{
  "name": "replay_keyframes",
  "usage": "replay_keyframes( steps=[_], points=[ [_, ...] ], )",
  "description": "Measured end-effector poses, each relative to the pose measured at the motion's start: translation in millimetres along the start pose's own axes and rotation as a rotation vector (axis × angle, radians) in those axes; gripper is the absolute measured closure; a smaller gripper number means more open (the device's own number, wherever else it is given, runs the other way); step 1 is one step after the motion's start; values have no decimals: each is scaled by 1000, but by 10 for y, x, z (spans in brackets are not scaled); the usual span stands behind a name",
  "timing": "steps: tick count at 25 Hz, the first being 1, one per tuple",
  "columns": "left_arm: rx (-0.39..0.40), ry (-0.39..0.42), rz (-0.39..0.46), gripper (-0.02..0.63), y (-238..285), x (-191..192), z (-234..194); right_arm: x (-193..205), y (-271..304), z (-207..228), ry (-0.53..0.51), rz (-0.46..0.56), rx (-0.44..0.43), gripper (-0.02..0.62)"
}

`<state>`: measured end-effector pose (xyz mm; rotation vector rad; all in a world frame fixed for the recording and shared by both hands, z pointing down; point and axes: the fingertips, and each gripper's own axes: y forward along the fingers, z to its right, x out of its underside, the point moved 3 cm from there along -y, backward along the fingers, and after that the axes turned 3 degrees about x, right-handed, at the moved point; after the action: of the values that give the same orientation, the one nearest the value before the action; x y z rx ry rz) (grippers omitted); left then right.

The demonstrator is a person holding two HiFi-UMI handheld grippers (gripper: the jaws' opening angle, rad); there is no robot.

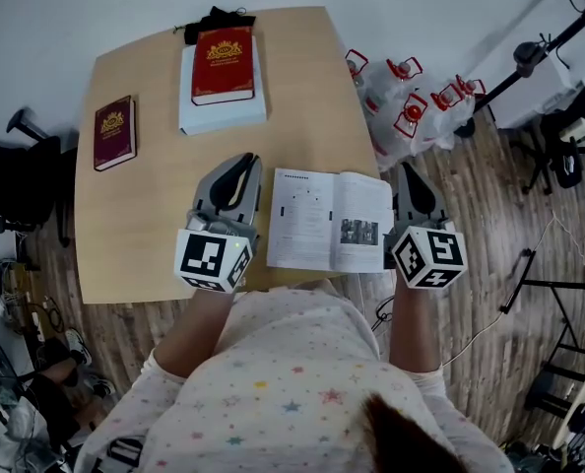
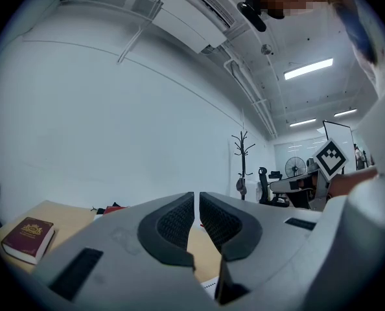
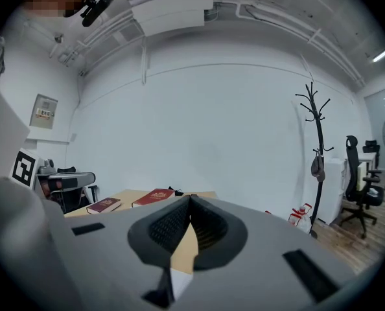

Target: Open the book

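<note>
**Open book** (image 1: 330, 221): lies face-up near the front edge of the table (image 1: 145, 225), between the two claws. The spread's long axis runs left to right. The spine runs away from the person, tilted slightly. The left page carries text, the right page a small dark picture. Only the head view shows the whole book; each gripper view catches just a white page corner beneath its jaws.

**Left claw** (image 1: 235, 170) (image 2: 197, 196): jaws drawn together to a thin slit, nothing between them. It points level, away from the person, over bare table just beside the book's left edge. The forearm comes forward out of a star-patterned sleeve.

**Right claw** (image 1: 411, 180) (image 3: 189, 199): pads meeting at the tips, empty. It sits at the book's right edge, by the table's side. From overhead, contact with the page cannot be judged.

**Dark red book** (image 1: 113, 131) (image 2: 28, 237) (image 3: 104, 205): closed, at the table's left side, well apart from the open one.

**Red book** (image 1: 223, 63) (image 3: 153, 196): closed, lying on a pale box (image 1: 224, 111) at the far edge.

**Seen only from overhead:** a black item (image 1: 217, 20) behind the box.

**Floor, right of the table:** clear bags of red-capped bottles (image 1: 411, 101) (image 3: 301, 216).

**Gripper views only:** coat stand (image 2: 243, 157) (image 3: 315, 154), office chair (image 3: 358, 186), and a fan (image 2: 295, 167).
</note>
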<state>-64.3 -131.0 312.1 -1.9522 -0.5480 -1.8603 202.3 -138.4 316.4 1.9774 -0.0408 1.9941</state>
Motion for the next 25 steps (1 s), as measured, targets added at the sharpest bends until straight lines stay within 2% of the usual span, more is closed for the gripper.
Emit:
replay_keyframes(
  steps=[10, 25],
  points=[
    [-35, 15, 37, 574, -109, -95, -80, -229, 21, -324, -48, 63, -59, 594],
    [-57, 15, 49, 574, -135, -128, -131, -372, 17, -567, -43, 120, -114, 594]
  ],
)
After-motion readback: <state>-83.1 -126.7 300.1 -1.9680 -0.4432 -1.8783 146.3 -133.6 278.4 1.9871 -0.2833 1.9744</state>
